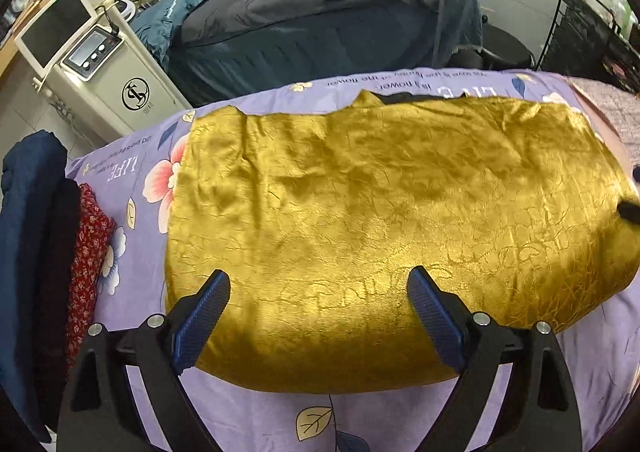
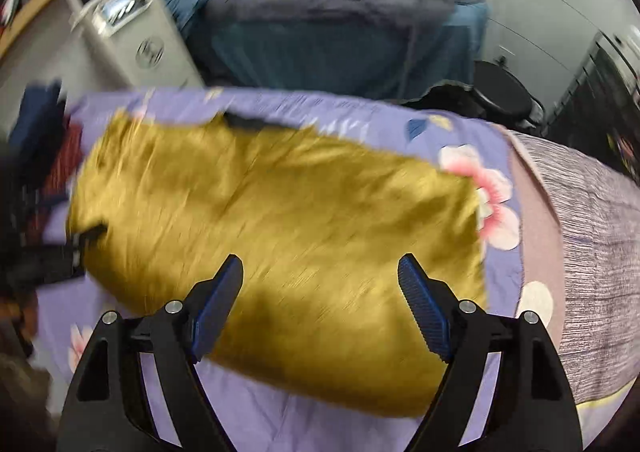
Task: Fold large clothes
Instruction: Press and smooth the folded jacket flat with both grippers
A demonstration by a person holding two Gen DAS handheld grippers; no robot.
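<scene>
- Gold garment (image 1: 392,220) lies spread flat on the lilac floral sheet (image 1: 248,412) in your left wrist view, filling most of the covered surface, its near edge rounded and just below your fingertips.
- Your left claw (image 1: 318,284) hangs above that near edge with its blue-padded fingers (image 1: 202,326) spread wide and nothing between them.
- A dark strip shows at the garment's far edge, and a small black shape pokes in at its right side; you cannot tell what either is.
- To your left, a red patterned cloth (image 1: 86,264) and a dark blue garment (image 1: 24,236) are stacked at the sheet's edge.
- Beyond the sheet you have a white machine with a screen (image 1: 100,68) and a bed piled with dark bedding (image 1: 320,8).
- Your right wrist view is motion-blurred, so fine detail is lost.
- There the gold garment (image 2: 280,236) lies on the same lilac sheet (image 2: 260,420), its right edge beside a pink printed flower (image 2: 492,196).
- Your right claw (image 2: 320,276) sits over the garment's near part, fingers (image 2: 426,316) wide apart and gripping nothing.
- A grey textured fabric (image 2: 600,272) covers the surface right of the sheet.
</scene>
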